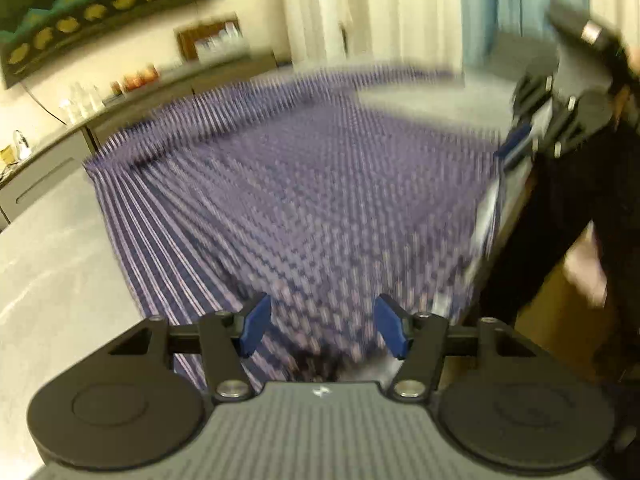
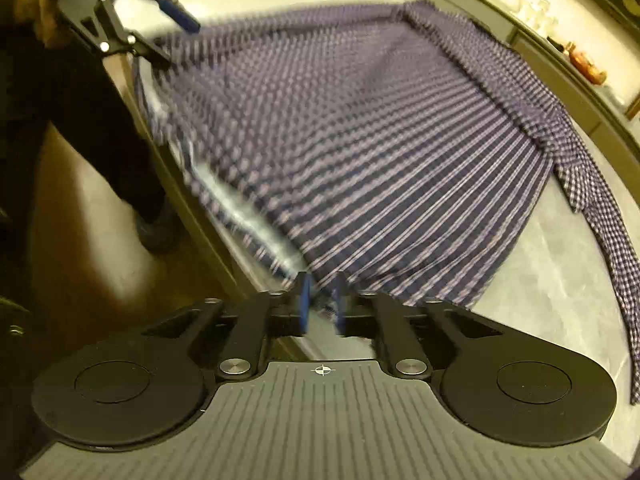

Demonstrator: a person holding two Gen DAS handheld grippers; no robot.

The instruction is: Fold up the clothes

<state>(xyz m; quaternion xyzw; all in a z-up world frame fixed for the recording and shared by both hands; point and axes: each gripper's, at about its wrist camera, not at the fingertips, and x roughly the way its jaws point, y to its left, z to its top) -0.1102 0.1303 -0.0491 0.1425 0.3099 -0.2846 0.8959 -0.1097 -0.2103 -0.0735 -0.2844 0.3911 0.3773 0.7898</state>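
A blue-and-white checked shirt [image 1: 288,200] lies spread flat on the pale table [image 1: 44,264], blurred by motion. My left gripper [image 1: 325,326] hovers over its near hem, open, blue pads wide apart and cloth only beneath them. It also shows far off in the right wrist view as left gripper [image 2: 172,36], at the shirt's other corner. My right gripper [image 2: 322,304] is at the shirt [image 2: 360,140] edge by the table rim. Its pads stand a narrow gap apart with a bit of hem between, not visibly pinched. One sleeve [image 2: 600,216] trails to the right.
A person in dark trousers [image 2: 88,120] stands at the table's edge on a brown floor [image 2: 72,232]. A low counter [image 1: 44,172] with bottles and jars runs along the wall behind the table. Curtains [image 1: 400,12] hang at the back.
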